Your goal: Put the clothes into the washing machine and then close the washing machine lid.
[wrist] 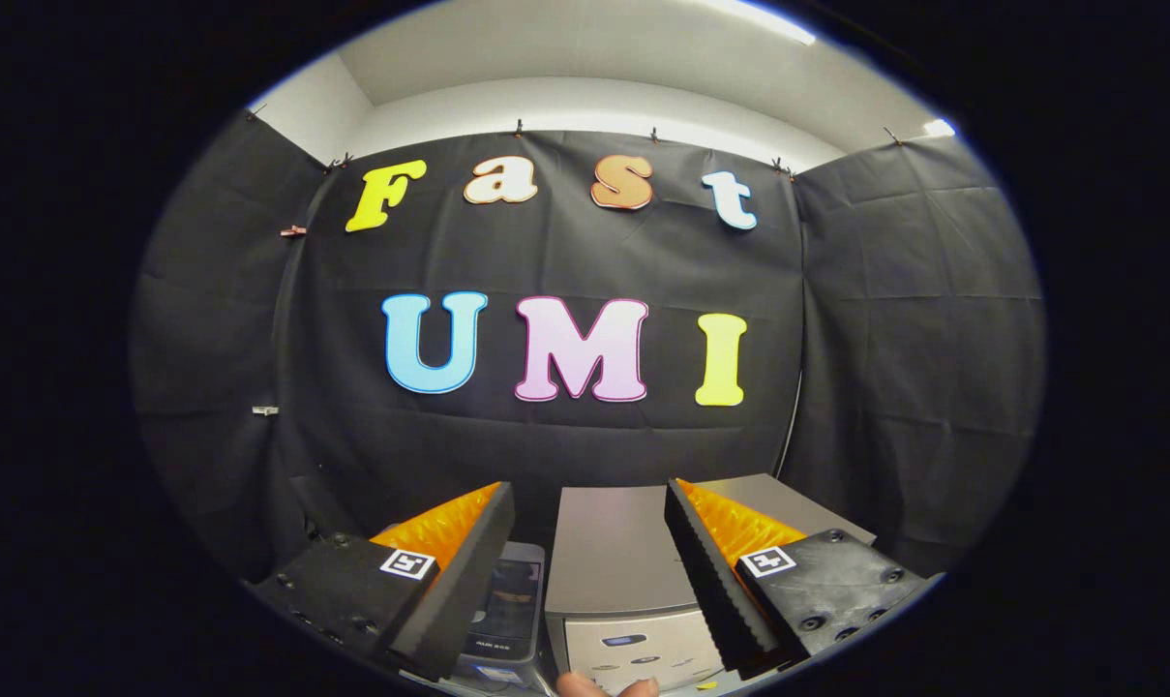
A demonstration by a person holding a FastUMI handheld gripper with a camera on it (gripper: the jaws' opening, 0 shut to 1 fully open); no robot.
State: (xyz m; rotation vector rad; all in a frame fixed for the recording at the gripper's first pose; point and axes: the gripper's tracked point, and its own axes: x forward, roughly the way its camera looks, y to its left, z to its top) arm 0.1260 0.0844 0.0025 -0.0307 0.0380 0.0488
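My gripper (589, 499) is held high and open, with nothing between its two fingers. Below and beyond the fingers stands a grey box-shaped machine (612, 552) with a flat shut top and a control panel (633, 647) on its front. To its left, under the left finger (468, 571), sits a smaller grey appliance (507, 605) with a dark see-through lid. I see no clothes in this view.
Black cloth walls close the booth off on the far side and on both flanks. A fingertip of a person's hand (604, 686) shows at the near edge, just in front of the grey machine's panel.
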